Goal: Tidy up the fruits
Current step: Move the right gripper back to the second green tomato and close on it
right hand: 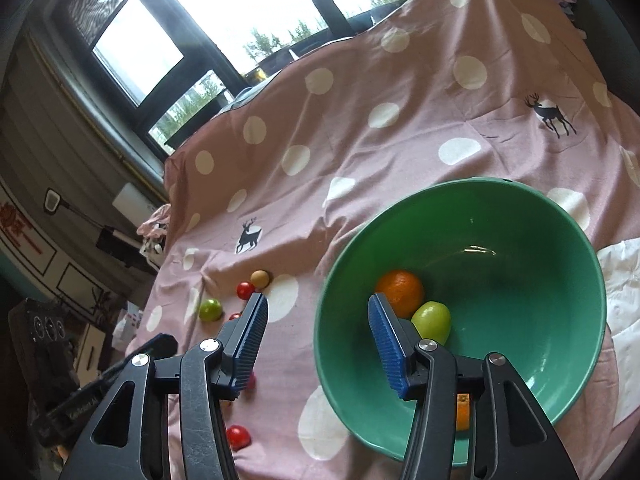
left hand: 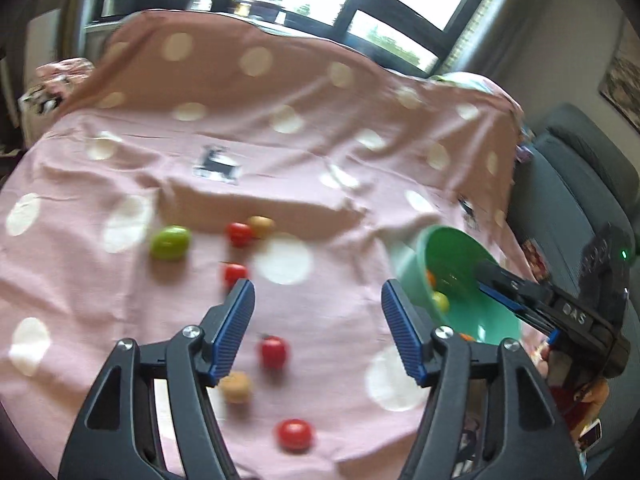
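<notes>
A green bowl [right hand: 520,240] stands on the pink dotted cloth and holds an orange [right hand: 402,286] and a green fruit [right hand: 432,320]. My right gripper [right hand: 318,332] is open and empty, its jaws straddling the bowl's near rim. In the left wrist view the bowl [left hand: 452,256] is at the right with the right gripper over it. My left gripper [left hand: 318,320] is open and empty above loose fruit: several red tomatoes [left hand: 273,352], a green fruit [left hand: 170,242] and tan fruits [left hand: 236,387]. The left wrist view is blurred.
The pink cloth [left hand: 280,140] rises over a backrest by the windows. A grey sofa [left hand: 576,200] lies right of it. White paper [right hand: 624,280] lies right of the bowl. Dark equipment [right hand: 44,332] stands at the left.
</notes>
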`<state>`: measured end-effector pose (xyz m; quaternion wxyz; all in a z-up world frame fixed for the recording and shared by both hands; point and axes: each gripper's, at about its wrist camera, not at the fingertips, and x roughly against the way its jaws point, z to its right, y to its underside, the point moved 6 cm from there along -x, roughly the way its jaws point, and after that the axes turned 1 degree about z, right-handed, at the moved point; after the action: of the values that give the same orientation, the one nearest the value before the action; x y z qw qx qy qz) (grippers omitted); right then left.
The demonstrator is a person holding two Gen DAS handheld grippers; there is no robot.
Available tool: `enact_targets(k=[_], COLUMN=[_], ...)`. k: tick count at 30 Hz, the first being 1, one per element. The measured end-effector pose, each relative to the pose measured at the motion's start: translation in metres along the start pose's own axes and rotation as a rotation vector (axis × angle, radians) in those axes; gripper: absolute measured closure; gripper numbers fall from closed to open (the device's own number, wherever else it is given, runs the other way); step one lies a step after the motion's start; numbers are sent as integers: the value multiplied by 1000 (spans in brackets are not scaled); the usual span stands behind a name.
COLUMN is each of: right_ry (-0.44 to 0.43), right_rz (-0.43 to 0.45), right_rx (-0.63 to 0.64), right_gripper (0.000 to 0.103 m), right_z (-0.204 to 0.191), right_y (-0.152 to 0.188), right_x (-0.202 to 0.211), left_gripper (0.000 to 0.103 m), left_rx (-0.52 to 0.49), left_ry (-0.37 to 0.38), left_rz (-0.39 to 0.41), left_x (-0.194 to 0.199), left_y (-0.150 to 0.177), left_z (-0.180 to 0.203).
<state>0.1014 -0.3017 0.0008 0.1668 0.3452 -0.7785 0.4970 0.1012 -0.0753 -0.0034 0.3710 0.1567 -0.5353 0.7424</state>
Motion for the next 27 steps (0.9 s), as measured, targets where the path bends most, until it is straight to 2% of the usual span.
enact_targets(k=[4, 6, 9, 11, 15, 20, 24, 27], right_ry=[31, 42, 37, 3, -84, -25, -59, -39], right_rz=[-15, -33, -52, -88, -214, -320, -354, -399], right_rx=[50, 79, 99, 88, 53, 52, 48, 52], right_gripper=[46, 46, 46, 46, 46, 46, 46, 55], right_z=[-18, -28, -45, -59, -92, -130, -156, -168], right_y=[6, 11, 18, 22, 28, 30, 33, 42], right_x=[-13, -20, -31, -40, -74, -129, -167, -198], left_gripper=[37, 37, 37, 37, 38, 39, 43, 48], left_rx=[110, 164, 174, 202, 241, 268, 284, 294], left_ry=[-33, -95, -161, -185, -175, -208, -190, -209], left_rz=[71, 82, 100, 110, 102, 86, 69, 52], left_x=[16, 20, 25, 30, 36, 35, 34, 30], left_y=[-5, -5, -9, -11, -10, -9, -8, -7], left_z=[-55, -78, -102, -116, -138, -156, -160, -164])
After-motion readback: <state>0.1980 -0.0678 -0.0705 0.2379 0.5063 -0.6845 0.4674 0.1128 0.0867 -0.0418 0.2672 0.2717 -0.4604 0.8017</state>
